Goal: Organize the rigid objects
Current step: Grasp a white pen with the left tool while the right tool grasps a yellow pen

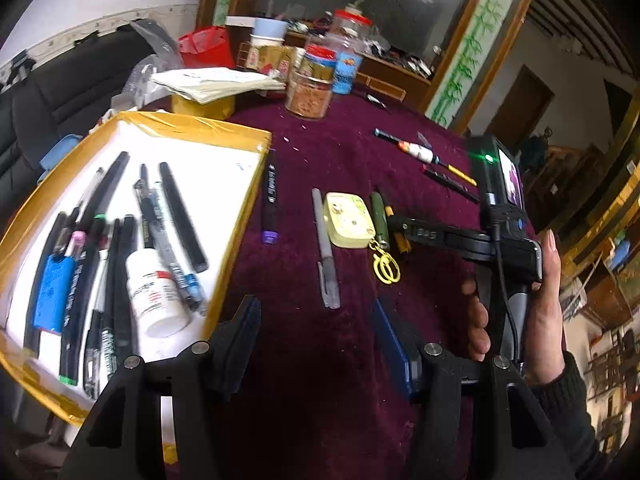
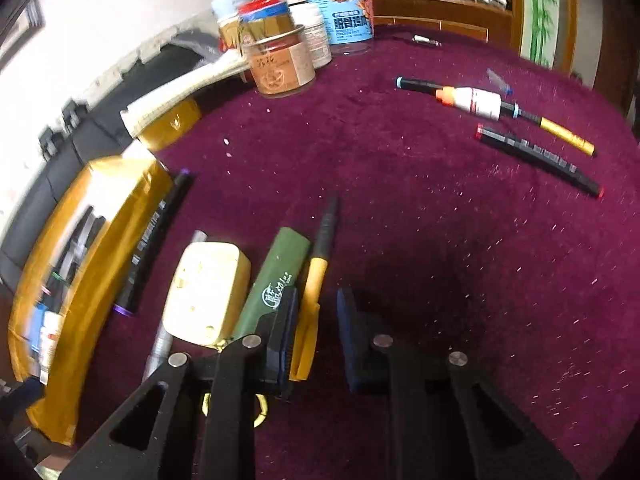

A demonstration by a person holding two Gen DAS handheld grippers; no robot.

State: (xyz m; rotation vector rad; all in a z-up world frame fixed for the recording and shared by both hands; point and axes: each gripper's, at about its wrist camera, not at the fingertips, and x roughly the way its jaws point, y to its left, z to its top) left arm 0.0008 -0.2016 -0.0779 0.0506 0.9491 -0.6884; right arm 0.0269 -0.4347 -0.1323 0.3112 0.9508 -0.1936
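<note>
**Right now: yellow pen between your right fingers, not yet pinched**

Your right gripper [image 2: 317, 294] is down on the maroon cloth [image 2: 440, 240] with the yellow pen [image 2: 314, 276] between its fingers. The pen lies against the left pad, and a gap shows between it and the right pad, so the jaws stand apart around it rather than clamped. The green marker [image 2: 276, 276] lies just beside the pen, outside the left finger. Next to that is the cream case [image 2: 206, 288], with a yellow ring at its near end.

Your left gripper [image 1: 316, 304] hovers over bare cloth with its jaws apart and nothing between them, just beside the near corner of the tray [image 1: 192, 124].

The tray has a yellow-taped rim and a white floor. Lying in it are several black pens [image 1: 182, 216], a white bottle [image 1: 156, 296] on its side across some of them, and a blue block [image 1: 54, 292] near the left edge.

A purple-capped black marker [image 1: 270, 200] lies on the cloth just outside the tray's rim. A silver pen [image 1: 326, 248] rests between that marker and the cream case.

At the far edge of the table, a clear jar [image 1: 310, 96] holds something orange-brown. A blue-labelled jar [image 1: 346, 70] stands behind it; you cannot tell its contents.
</note>
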